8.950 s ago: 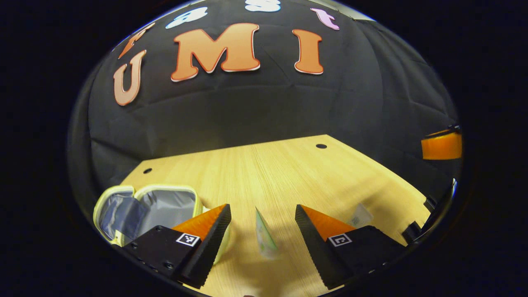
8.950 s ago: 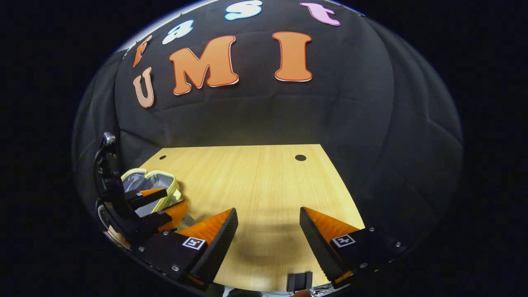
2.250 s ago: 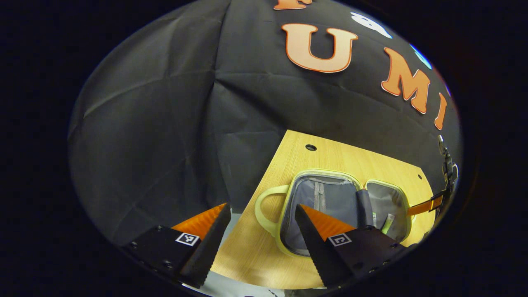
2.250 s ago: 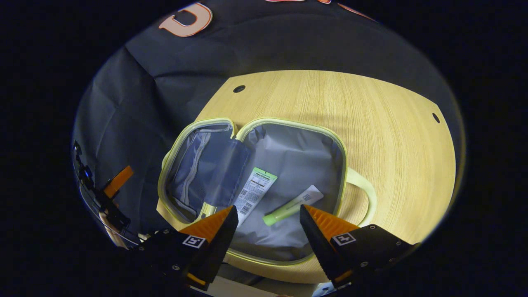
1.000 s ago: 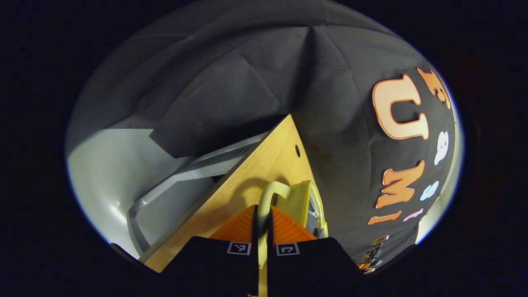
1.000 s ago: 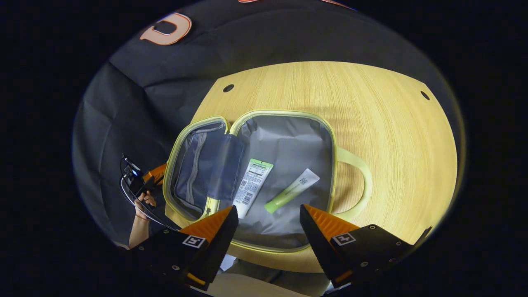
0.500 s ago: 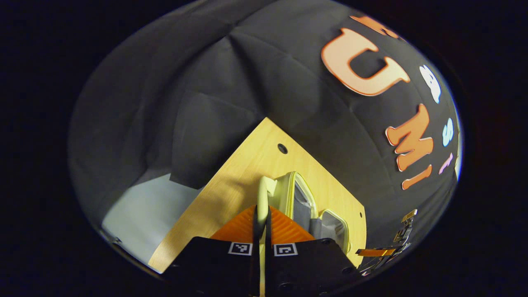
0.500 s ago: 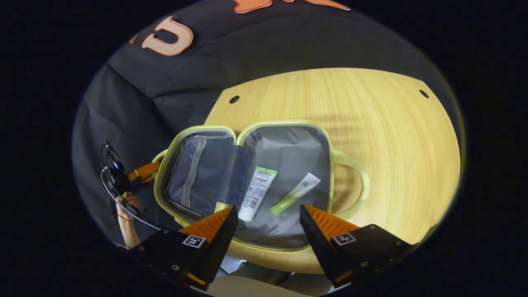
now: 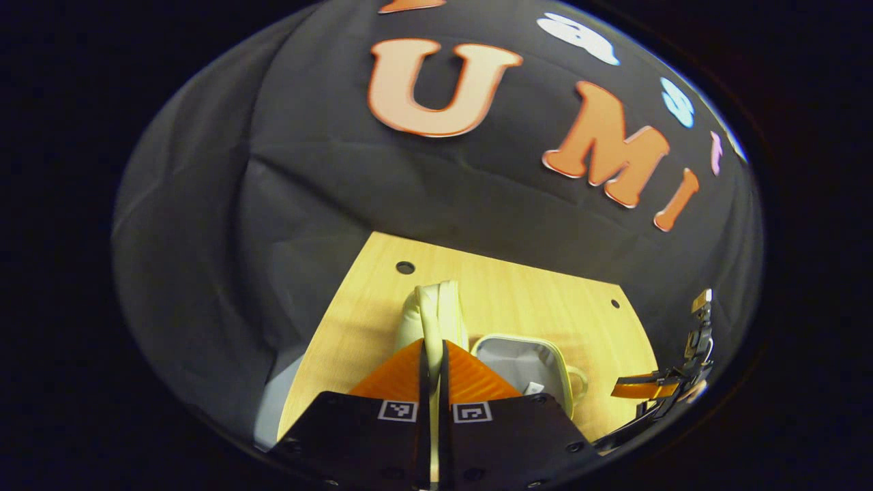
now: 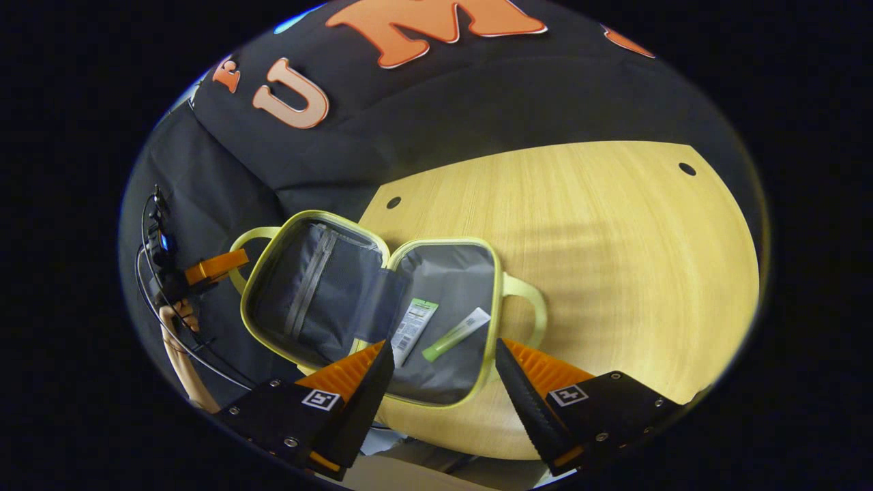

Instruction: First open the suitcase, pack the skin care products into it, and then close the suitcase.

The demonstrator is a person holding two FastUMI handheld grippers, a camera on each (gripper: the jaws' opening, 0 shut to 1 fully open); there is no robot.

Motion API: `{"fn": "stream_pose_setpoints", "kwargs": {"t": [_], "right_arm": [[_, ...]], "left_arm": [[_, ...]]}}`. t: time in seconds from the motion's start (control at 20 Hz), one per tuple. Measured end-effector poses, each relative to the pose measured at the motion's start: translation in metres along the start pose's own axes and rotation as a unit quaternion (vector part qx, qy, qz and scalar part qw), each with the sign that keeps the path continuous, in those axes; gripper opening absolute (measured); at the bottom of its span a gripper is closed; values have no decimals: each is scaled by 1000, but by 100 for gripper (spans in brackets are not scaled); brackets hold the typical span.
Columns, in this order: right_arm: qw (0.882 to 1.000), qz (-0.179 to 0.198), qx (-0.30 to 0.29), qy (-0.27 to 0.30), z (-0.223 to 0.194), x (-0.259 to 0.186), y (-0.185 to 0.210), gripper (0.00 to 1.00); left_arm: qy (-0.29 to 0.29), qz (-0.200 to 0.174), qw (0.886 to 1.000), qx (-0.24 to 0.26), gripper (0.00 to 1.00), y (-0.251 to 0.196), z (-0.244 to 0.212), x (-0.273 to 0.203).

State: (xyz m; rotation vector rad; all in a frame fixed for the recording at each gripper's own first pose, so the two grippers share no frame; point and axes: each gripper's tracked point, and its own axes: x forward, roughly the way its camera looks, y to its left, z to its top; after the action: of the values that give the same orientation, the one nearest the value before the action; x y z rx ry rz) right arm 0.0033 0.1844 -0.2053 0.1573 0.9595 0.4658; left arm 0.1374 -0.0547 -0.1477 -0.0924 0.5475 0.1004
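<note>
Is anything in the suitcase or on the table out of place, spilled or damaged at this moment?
Nothing stands out. The suitcase is open on the table, and the two tubes lie loose inside its right half. The left gripper is shut on the lid handle. The right gripper hangs open above.

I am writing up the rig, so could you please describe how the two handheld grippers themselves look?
Each gripper, left gripper and right gripper, has two wedge-shaped fingers with ribbed inner faces, on black blocks with visible screws. Each block bears a small square black-and-white marker. In the right gripper view, dark cables loop by the left gripper.
</note>
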Motion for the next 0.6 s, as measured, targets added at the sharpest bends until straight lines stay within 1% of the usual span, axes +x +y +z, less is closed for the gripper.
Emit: {"fn": "stream_pose_setpoints", "kwargs": {"t": [0.15, 0.2, 0.25, 0.35, 0.5, 0.6], "right_arm": [[1000, 8, 12, -20, 10, -29, -32, 96], [1000, 8, 15, -27, 14, -38, -45, 95], [999, 6, 18, -33, 15, -47, -58, 95], [999, 0, 24, -42, 16, -70, -86, 95], [998, -13, 40, -52, 13, -95, -125, 95], [997, -18, 55, -56, 9, -108, -146, 95]], "left_arm": [[0, -22, 999, 28, 5, -71, 9, -3], [3, -30, 999, 37, 3, -94, 7, 0], [9, -35, 998, 42, 7, -114, 2, 4], [19, -46, 997, 52, 5, -153, -7, 14], [40, -78, 995, 45, 4, -203, -23, 33], [59, -105, 992, 29, 5, -237, -38, 44]]}}
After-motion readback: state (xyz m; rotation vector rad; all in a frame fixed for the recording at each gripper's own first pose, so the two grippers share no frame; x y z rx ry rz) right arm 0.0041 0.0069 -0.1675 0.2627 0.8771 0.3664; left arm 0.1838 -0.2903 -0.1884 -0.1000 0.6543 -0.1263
